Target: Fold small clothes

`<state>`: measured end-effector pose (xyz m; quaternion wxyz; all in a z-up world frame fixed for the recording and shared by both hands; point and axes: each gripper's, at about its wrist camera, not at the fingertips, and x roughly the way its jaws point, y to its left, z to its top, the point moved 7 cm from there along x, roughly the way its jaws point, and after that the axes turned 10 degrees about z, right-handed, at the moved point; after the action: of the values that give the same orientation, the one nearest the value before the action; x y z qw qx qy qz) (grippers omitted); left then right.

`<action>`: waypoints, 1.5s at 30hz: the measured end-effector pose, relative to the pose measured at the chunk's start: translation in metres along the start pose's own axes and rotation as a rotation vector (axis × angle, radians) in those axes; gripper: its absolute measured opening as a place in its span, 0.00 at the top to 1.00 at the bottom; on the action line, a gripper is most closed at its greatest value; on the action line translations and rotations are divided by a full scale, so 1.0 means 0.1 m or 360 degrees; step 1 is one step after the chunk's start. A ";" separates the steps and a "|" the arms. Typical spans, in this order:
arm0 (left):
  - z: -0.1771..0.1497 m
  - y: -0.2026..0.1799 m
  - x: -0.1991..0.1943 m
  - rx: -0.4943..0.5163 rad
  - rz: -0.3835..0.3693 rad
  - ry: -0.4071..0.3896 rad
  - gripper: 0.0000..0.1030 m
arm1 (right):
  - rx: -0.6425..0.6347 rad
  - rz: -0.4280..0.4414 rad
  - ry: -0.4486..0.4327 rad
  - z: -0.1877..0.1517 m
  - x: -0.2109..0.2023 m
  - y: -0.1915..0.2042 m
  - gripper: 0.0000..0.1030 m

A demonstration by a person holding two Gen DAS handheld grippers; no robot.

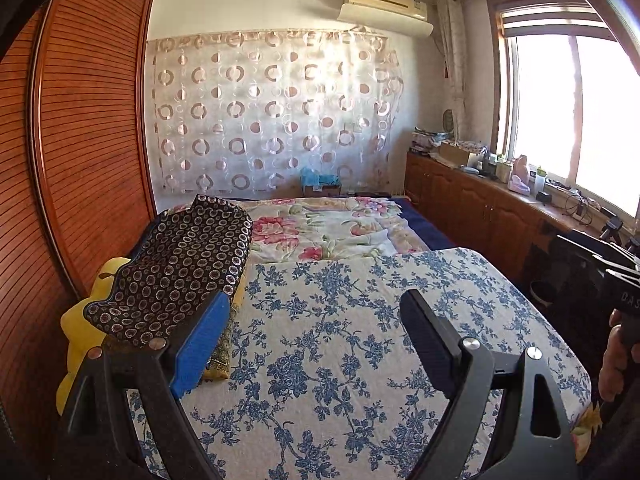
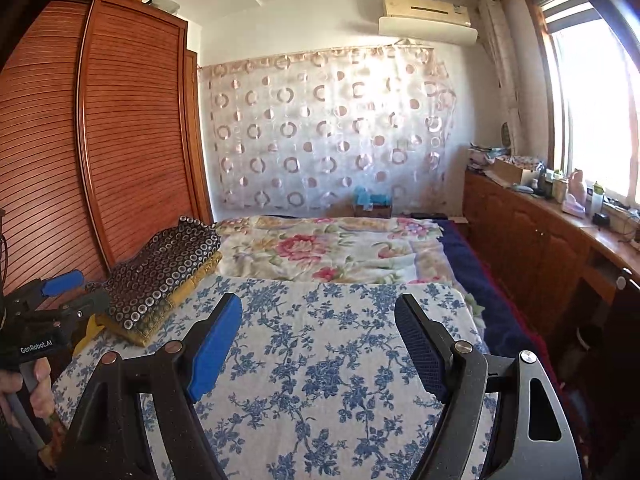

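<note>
Left wrist view: left gripper (image 1: 316, 344), fingers released and spread wide, nothing between them, hovering over the blue-and-white floral cloth-covered tabletop (image 1: 360, 320). Dark folded garment printed with small pale rings (image 1: 176, 272) lies atop a mustard-yellow folded garment (image 1: 218, 364) at the tabletop's left edge, just beside the blue finger pad (image 1: 200, 348); apparently stacked aside to keep the central working area free. Right wrist view: right gripper (image 2: 320, 344), fingers likewise released and holding nothing, above bare floral cloth. The folded pile sits far left, near the left gripper; no unfolded item visible. Pink-flowered quilt on the bed (image 2: 320, 248) lies beyond.
</note>
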<state>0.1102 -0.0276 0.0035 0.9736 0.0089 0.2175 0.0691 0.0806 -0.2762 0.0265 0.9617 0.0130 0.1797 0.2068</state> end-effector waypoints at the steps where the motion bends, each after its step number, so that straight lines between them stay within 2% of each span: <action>1: 0.00 0.00 -0.01 -0.0001 0.0001 -0.0001 0.15 | -0.0003 -0.0002 -0.0006 -0.01 -0.01 0.02 0.22; 6: 0.01 -0.01 -0.02 -0.0001 -0.0003 -0.0004 0.15 | 0.0001 -0.0009 -0.0013 -0.07 0.10 0.04 0.22; 45: 0.01 -0.01 -0.06 -0.0001 0.0001 -0.0011 0.15 | -0.0007 0.0005 -0.0020 -0.06 0.14 -0.07 0.22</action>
<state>0.1056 -0.0299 0.0067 0.9743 0.0090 0.2140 0.0693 0.0933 -0.2772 0.0157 0.9625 0.0126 0.1732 0.2084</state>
